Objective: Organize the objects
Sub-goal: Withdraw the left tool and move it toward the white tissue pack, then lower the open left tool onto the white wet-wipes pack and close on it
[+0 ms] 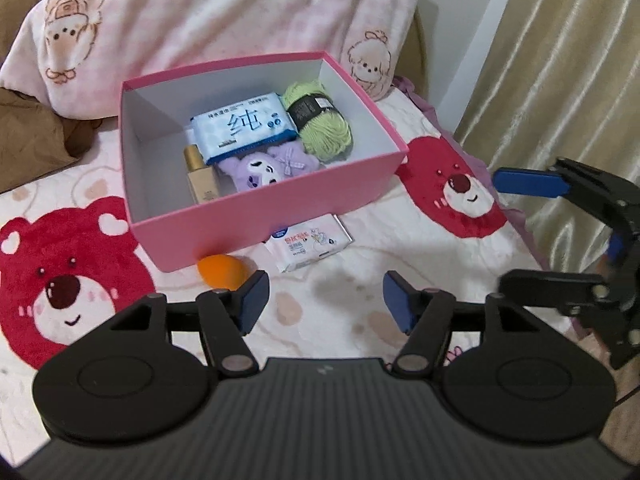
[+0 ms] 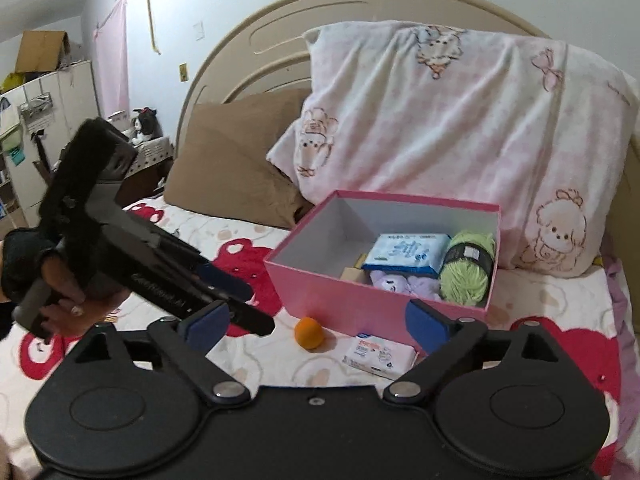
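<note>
A pink box (image 1: 280, 208) (image 2: 332, 300) stands open on the bed. It holds a blue wipes pack (image 1: 244, 126) (image 2: 404, 254), a green yarn ball (image 1: 324, 124) (image 2: 466, 268), a purple plush (image 1: 264, 170) (image 2: 396, 282) and a beige bottle (image 1: 202, 180). An orange sponge egg (image 1: 220, 270) (image 2: 309, 332) and a white tissue pack (image 1: 308, 242) (image 2: 380, 354) lie on the blanket just before the box. My left gripper (image 1: 324, 304) (image 2: 224, 292) is open and empty, near the egg. My right gripper (image 2: 316, 324) is open and empty over the tissue pack; it also shows in the left wrist view (image 1: 516, 232).
A bear-print blanket (image 1: 80, 184) covers the bed. A pink pillow (image 2: 460, 120) and a brown pillow (image 2: 232, 164) lean on the headboard (image 2: 260, 40) behind the box. A curtain (image 1: 560, 60) hangs at the right. Shelves (image 2: 36, 120) stand far left.
</note>
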{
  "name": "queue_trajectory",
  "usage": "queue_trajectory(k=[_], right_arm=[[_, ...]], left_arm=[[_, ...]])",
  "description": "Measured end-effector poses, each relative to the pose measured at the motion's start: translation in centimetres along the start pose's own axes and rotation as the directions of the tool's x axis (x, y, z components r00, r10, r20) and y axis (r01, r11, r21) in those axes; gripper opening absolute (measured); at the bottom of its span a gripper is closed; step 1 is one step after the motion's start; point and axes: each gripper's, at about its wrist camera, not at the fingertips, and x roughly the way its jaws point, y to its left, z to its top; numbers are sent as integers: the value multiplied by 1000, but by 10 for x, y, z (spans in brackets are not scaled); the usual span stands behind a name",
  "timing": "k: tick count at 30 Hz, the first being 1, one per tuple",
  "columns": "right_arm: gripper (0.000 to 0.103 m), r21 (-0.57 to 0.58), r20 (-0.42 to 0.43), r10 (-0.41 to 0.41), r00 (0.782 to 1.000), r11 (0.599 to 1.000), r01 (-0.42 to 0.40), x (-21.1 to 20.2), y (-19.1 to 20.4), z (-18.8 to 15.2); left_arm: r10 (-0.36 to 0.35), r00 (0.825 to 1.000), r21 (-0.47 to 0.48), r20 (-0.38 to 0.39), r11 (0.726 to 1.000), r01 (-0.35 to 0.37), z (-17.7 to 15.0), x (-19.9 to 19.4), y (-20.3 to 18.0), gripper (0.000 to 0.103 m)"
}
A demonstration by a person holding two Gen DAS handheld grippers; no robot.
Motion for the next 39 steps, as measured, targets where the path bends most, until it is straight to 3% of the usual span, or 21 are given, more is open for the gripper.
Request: queue_trajectory(k=[6,11,18,23,30,35,39], right_arm=[[98,-32,13,-27,1000,999,27,25,-16,-32],[98,-58,-48,-59,997,997,56,51,-23,-42],[98,-99,-185,-105,977,991,88,103,-24,-52],[98,-71,-228,-119,966,992,105,134,-30,-62],[95,26,-236,-140,962,988,150,159,-48,-75],[88,58,-197,-111,974,991,124,160,-53,-85],[77,64,-182,-91,979,993,104,155,-52,-86]], left_arm=[[21,998,-42,56,999,-19,-10,24,4,76],[28,995,-90,92,996,-20,-11,47,7,86],[97,991,-104,91,991,-87,-10,83,1,86],[109,992,-109,69,989,-101,-8,110,-1,82],[142,990,-88,26,986,-139,-5,135,4,61],[60,998,-191,12,980,-57,-7,146,16,50],[53,998,-244,24,969,-45,-12,149,16,48]])
